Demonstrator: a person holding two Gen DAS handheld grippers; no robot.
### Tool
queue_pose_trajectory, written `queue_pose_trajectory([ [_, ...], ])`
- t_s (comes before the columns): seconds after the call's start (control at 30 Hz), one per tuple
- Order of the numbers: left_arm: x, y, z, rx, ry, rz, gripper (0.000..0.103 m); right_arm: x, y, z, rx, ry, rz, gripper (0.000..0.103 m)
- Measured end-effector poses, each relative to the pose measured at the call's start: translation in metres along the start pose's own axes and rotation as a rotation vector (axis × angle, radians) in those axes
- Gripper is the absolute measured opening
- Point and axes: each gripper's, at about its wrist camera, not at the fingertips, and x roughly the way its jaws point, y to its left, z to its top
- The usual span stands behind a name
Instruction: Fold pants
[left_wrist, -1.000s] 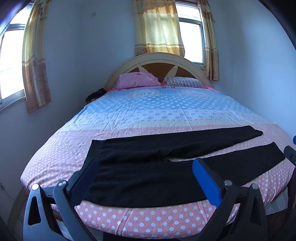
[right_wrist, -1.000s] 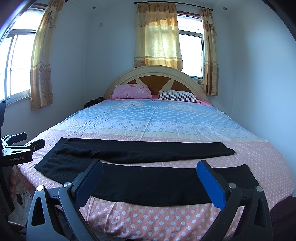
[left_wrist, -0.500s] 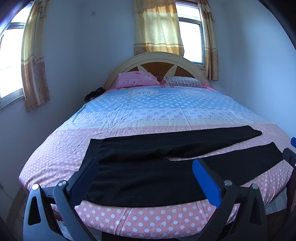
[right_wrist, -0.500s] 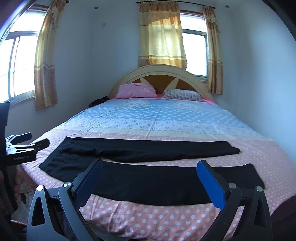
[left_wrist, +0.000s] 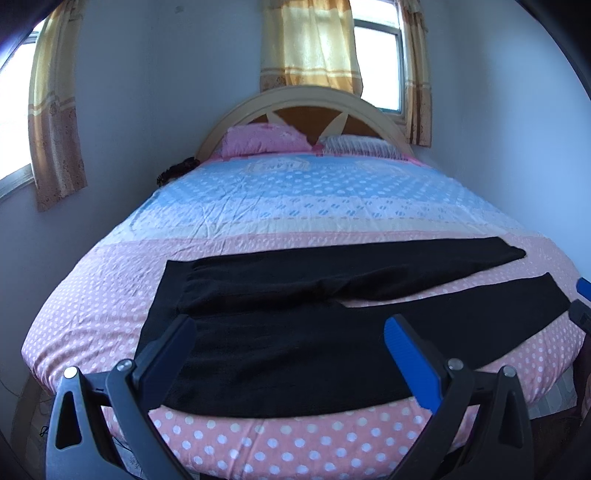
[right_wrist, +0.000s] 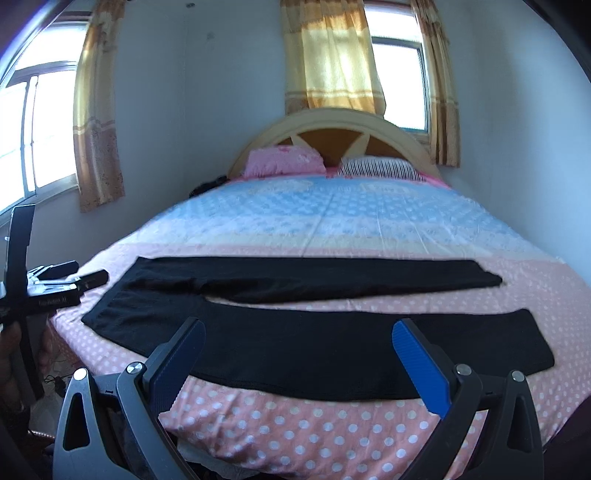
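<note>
Sensibly, you hold both the left gripper and right gripper spread, empty, just short of the pants, which lie flat, ready for folding.

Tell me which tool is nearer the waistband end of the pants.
Left. The left tool hangs open over the pants by the waistband end. The right tool hangs open farther along the near leg, toward the cuffs.

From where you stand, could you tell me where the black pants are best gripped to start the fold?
I'd take the near leg of the black pants, coming from the foot of the bed: its long edge lies flat beside the mattress rim, below both open grippers, left gripper by the waist, right gripper toward the cuff.
</note>
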Motion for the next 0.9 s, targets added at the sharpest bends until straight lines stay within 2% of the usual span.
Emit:
queue_pose_trajectory([
  [0.13, 0.038, 0.045, 0.016, -0.05, 0.026, 0.06, 0.103, 0.025, -0.031, 0.003, 0.046, 0.044, -0.014, 0.102],
  [0.23, 0.079, 0.096, 0.035, -0.111, 0.076, 0.111, 0.103, 0.044, -0.059, 0.014, 0.086, 0.065, -0.042, 0.102],
  [0.37, 0.119, 0.143, 0.051, -0.115, 0.128, 0.174, 0.103, 0.071, -0.098, 0.032, 0.136, 0.092, -0.077, 0.102],
  [0.43, 0.141, 0.165, 0.058, -0.121, 0.161, 0.182, 0.102, 0.083, -0.115, 0.038, 0.148, 0.107, -0.099, 0.102],
  [0.53, 0.168, 0.183, 0.061, -0.138, 0.211, 0.155, 0.09, 0.101, -0.143, 0.045, 0.168, 0.135, -0.127, 0.102],
  [0.6, 0.186, 0.191, 0.06, -0.17, 0.249, 0.121, 0.074, 0.113, -0.161, 0.048, 0.192, 0.158, -0.14, 0.102],
  [0.7, 0.214, 0.195, 0.057, -0.197, 0.312, 0.064, 0.06, 0.128, -0.182, 0.051, 0.215, 0.189, -0.167, 0.102],
  [0.77, 0.223, 0.193, 0.056, -0.196, 0.333, 0.042, 0.06, 0.138, -0.194, 0.052, 0.222, 0.21, -0.188, 0.102],
  [0.9, 0.244, 0.191, 0.055, -0.176, 0.376, 0.015, 0.051, 0.151, -0.208, 0.053, 0.215, 0.232, -0.217, 0.102],
])
